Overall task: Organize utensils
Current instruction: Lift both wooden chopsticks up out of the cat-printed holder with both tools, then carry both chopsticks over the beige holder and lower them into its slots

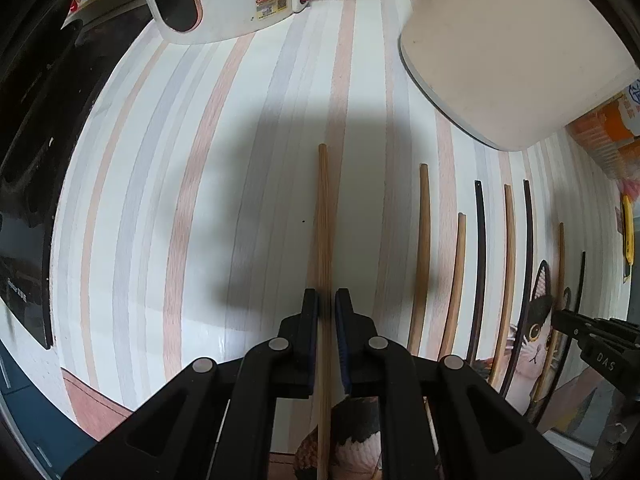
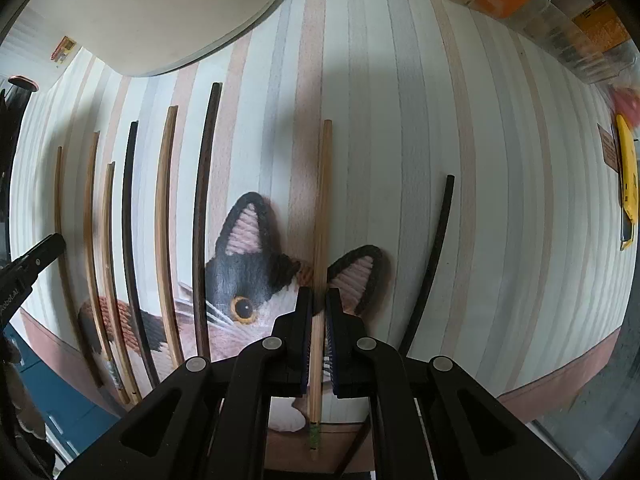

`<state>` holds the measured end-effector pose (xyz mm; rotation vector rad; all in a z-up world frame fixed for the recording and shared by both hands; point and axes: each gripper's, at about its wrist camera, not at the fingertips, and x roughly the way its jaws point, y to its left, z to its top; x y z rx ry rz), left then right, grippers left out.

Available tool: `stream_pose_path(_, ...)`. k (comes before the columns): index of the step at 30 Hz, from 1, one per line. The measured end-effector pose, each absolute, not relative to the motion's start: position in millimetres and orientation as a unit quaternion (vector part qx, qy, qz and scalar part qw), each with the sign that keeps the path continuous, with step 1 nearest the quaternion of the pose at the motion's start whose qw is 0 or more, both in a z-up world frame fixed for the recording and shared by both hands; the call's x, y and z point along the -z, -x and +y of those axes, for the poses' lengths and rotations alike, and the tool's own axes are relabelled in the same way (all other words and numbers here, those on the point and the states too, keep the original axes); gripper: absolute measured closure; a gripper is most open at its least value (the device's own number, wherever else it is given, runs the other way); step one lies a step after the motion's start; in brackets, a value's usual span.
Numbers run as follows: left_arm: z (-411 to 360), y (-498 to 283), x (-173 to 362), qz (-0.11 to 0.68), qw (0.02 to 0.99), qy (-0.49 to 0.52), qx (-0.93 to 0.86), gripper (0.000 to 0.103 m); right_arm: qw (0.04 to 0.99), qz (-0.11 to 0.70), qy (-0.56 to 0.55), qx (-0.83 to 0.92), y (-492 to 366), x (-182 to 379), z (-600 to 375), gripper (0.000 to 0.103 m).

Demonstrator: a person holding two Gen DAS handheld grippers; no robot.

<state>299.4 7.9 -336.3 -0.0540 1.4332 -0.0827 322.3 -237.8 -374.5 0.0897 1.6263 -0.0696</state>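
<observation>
Striped table [image 1: 200, 184] w/ cat print. Cream container [image 1: 500, 52], upper right; contents hidden. Left tool [image 1: 327, 300] pinches light chopstick [image 1: 323, 216]; right tool [image 2: 316, 300] pinches bamboo chopstick [image 2: 322, 208].

I am seeing my left gripper [image 1: 326, 300] closing its jaws around 1 light wooden chopstick [image 1: 323, 216], which is lying on the striped tablecloth [image 1: 200, 200]. Right of that chopstick, 7 more chopsticks [image 1: 480, 260] are lying in a row, light and dark. Beyond it, a white appliance [image 1: 224, 0] is standing.
</observation>
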Motion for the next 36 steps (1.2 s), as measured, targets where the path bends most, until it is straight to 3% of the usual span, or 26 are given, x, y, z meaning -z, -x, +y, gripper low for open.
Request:
stream_pose_path(10,-16.2,-291.8,310.2,0.626,0.779,0.003,0.032,0.099,0.705,0.704,-0.072,0.045,-314.7,365.0,-245.8,0.096)
stream_pose_path(20,-33.9,-270.4,222.5,0.550,0.832,0.010,0.074,0.099,0.777,0.619,-0.107,0.036,-298.3,294.1,-258.1,0.096)
stream_pose_path(36,-27.4,-280.0,152.4,0.468,0.880,0.013,0.078,0.099,0.834,0.537,-0.120,0.030,-309.2,217.0,-253.0,0.097)
